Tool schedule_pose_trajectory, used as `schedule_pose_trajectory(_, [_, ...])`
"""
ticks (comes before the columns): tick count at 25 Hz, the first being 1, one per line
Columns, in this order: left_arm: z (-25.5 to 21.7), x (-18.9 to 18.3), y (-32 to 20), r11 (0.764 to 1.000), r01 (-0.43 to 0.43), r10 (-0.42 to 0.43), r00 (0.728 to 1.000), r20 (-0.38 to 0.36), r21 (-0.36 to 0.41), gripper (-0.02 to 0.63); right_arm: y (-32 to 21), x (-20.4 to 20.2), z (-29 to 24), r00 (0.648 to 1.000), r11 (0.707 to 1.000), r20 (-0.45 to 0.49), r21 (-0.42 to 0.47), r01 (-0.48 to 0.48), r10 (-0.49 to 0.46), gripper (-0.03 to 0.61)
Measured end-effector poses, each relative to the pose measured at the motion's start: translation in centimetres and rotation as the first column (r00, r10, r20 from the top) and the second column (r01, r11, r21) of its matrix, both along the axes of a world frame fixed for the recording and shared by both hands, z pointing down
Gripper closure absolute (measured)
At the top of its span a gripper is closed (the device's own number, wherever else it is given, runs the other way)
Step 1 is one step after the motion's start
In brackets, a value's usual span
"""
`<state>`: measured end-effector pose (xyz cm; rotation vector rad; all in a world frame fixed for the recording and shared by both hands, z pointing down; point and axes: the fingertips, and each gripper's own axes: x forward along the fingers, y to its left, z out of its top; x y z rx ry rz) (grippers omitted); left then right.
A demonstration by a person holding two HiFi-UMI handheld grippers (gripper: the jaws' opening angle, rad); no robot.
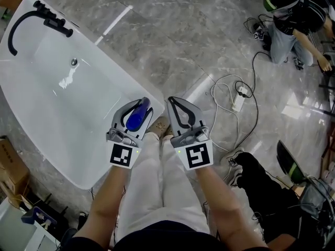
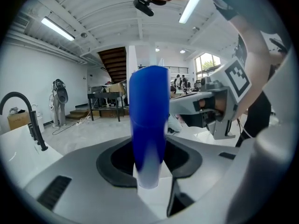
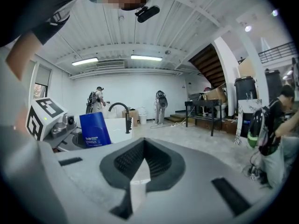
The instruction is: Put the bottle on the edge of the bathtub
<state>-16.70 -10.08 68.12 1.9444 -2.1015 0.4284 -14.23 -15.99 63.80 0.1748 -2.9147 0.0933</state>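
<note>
My left gripper clamps the blue bottle near the bathtub edge; my right gripper is closed, empty.

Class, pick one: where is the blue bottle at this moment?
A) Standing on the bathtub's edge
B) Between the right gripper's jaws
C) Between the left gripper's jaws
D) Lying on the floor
C: the left gripper is closed on the bottle, not yet on the bathtub, and the right gripper is shut with nothing in it.
</note>
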Motion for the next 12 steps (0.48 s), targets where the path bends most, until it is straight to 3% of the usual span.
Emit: schedule_pose_trajectory(12, [5.2, 0.9, 0.3, 0.993, -0.042, 0.038, 0.999, -0.034, -0.114, 0.46, 0.4, 0.7, 1.8, 0.999, 1.0, -0.035, -0.016, -0.01, 0.009, 0.578])
